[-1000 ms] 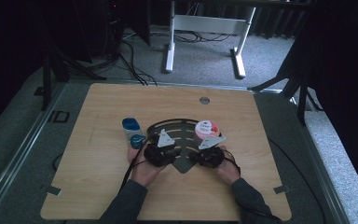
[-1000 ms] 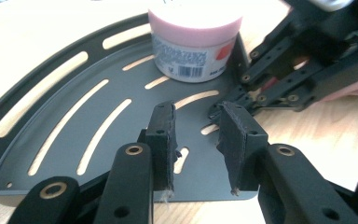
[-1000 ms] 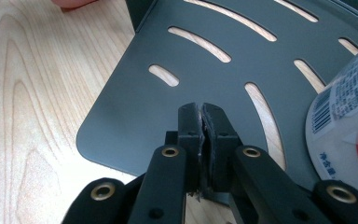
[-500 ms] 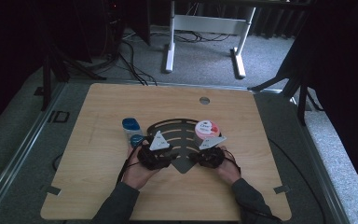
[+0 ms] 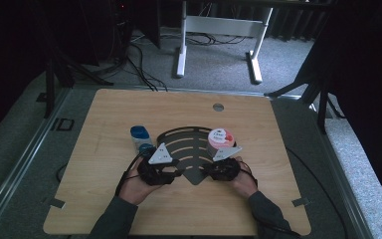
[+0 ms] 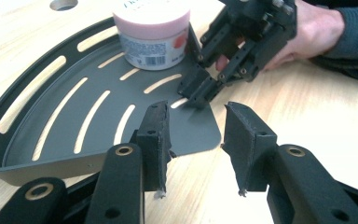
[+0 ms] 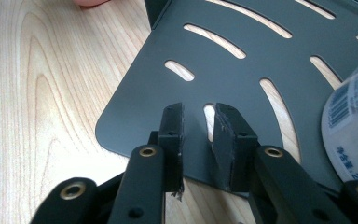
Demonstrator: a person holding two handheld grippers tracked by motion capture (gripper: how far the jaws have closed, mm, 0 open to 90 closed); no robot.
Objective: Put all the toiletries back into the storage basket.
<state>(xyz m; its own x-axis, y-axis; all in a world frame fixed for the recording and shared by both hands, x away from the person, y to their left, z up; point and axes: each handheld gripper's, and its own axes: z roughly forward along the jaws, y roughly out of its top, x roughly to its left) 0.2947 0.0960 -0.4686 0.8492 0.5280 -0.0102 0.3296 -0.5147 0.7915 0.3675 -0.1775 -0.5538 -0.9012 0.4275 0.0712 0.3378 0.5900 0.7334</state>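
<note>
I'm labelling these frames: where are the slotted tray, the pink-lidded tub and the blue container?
slotted tray (image 5: 179,137), high view, bare back rim.
pink-lidded tub (image 6: 152,44), left gripper view, label side.
blue container (image 5: 140,132), high view, blue top.

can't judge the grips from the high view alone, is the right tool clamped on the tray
observer: No. In the right gripper view the right tool has just been opening. Its pads stand apart over the slotted tray's rounded corner, with nothing between them.
operator: and the left tool
observer: The left tool has been opening too. It is open, just short of that corner, and holds nothing.
operator: is the jar clear of the right tool
observer: The left gripper view shows the pink-lidded jar upright on the tray, close beside the right tool. I can't tell if they touch.
</note>
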